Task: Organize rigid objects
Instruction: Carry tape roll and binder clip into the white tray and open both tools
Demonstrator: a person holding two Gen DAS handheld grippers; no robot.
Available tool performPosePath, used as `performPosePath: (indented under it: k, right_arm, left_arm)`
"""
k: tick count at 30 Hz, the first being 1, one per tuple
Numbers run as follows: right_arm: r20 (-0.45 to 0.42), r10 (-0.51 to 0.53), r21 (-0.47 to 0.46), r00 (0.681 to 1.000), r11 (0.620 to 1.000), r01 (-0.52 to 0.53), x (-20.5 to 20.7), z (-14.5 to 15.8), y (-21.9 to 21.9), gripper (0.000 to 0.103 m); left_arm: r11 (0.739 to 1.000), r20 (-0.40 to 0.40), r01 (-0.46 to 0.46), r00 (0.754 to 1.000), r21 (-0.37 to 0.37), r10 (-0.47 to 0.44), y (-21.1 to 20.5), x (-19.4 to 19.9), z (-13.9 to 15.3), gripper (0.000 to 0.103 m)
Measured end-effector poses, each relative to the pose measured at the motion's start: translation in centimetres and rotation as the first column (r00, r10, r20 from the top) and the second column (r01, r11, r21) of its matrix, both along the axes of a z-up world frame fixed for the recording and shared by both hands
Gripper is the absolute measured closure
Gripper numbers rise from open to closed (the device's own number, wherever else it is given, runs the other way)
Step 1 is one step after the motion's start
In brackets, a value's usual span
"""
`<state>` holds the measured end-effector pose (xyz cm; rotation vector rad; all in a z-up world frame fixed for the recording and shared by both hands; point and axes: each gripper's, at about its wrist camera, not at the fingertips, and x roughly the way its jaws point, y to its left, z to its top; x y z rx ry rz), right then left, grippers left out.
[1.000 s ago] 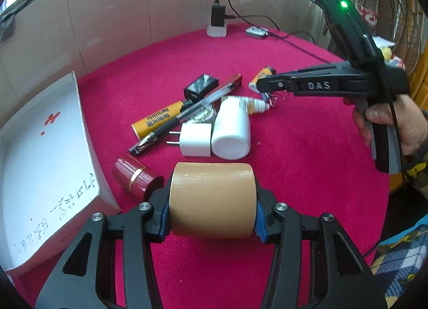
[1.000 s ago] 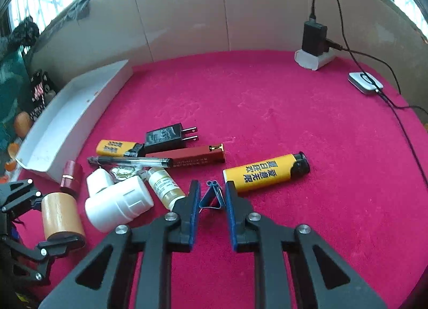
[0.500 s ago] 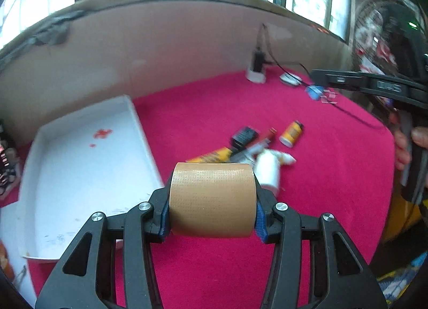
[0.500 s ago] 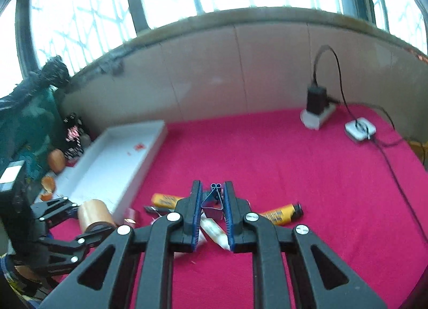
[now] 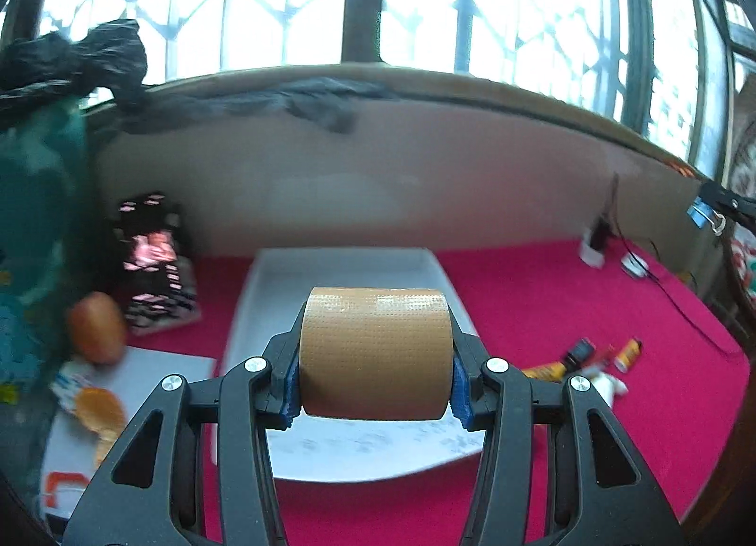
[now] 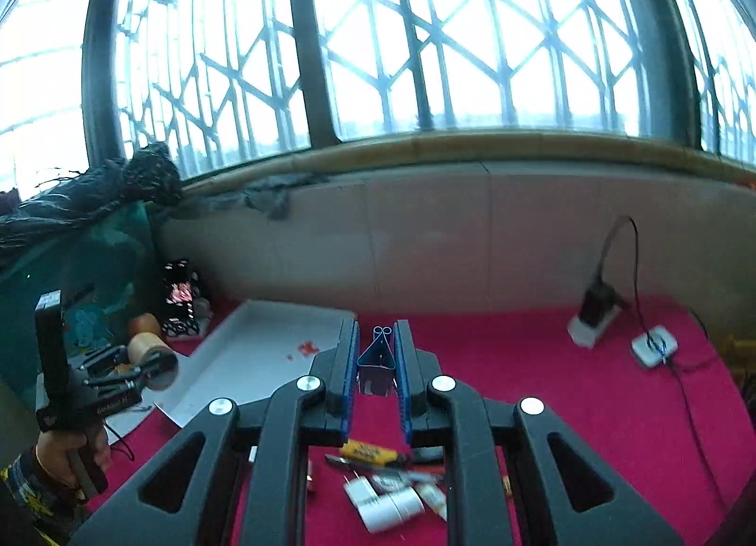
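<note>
1. While the sorting is barely begun, the roll of brown tape (image 5: 374, 352) sits clamped crosswise between the pads of the left tongs (image 5: 375, 378), held in the air over the near end of the white tray (image 5: 349, 262).
2. From the right wrist view the same roll (image 6: 150, 354) shows at the far left, just beside the tray's left rim (image 6: 264, 310).
3. The right tongs (image 6: 373, 369) are closed on a small blue binder clip (image 6: 376, 364), pinched upright between the blue pads, high above the red bench (image 6: 543, 371) and to the right of the tray.
4. The tray looks empty apart from a few red specks (image 6: 304, 347) on its floor, so by the pictures nothing has yet been put away.
5. Left on the bench, near and to the right of the tray, is a loose heap: a white plug adapter (image 6: 361, 501), a white bottle (image 6: 401, 508), a yellow lighter (image 6: 368, 451), a second yellow lighter (image 5: 628, 354), a black charger (image 5: 580, 351) and some smaller pieces too blurred to name.
6. Two items are in hand and the heap waits; most of the job seems still ahead.
7. At the far right a power strip (image 6: 593, 326) with its cable lies well apart from the heap.
</note>
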<state>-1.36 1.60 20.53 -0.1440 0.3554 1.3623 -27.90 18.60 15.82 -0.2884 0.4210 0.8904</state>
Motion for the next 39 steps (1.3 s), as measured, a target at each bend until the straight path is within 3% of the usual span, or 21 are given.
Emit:
performPosePath:
  k: [9,17,24,31,39]
  right_arm:
    - [0.011,0.075,0.039,0.997,0.996,-0.076,-2.5,2.1,3.1,0.09]
    - [-0.045,0.126,0.018,0.991,0.992,-0.125,-4.0,0.6,7.2,0.09]
    - [-0.123,0.14,-0.052,0.983,0.988,-0.147,-4.3,-1.3,11.7,0.09]
    - [-0.251,0.14,-0.162,0.958,0.969,-0.184,-4.1,-5.1,16.3,0.09]
    - [-0.269,0.133,-0.251,0.954,0.946,-0.203,-5.4,-8.2,20.6,0.09]
  left_arm:
    - [0.993,0.011,-0.108,0.994,0.052,0.107,2.4,-3.5,2.1,0.055]
    - [0.992,-0.024,-0.126,0.992,0.011,0.126,5.3,-1.5,1.2,0.055]
    - [0.99,-0.036,-0.096,0.995,-0.101,0.093,8.3,1.5,-0.8,0.055]
    - [0.962,-0.028,-0.057,0.998,-0.267,0.052,11.2,3.1,-5.0,0.055]
    - [0.956,-0.113,-0.101,0.991,-0.277,0.072,13.1,4.6,-7.7,0.055]
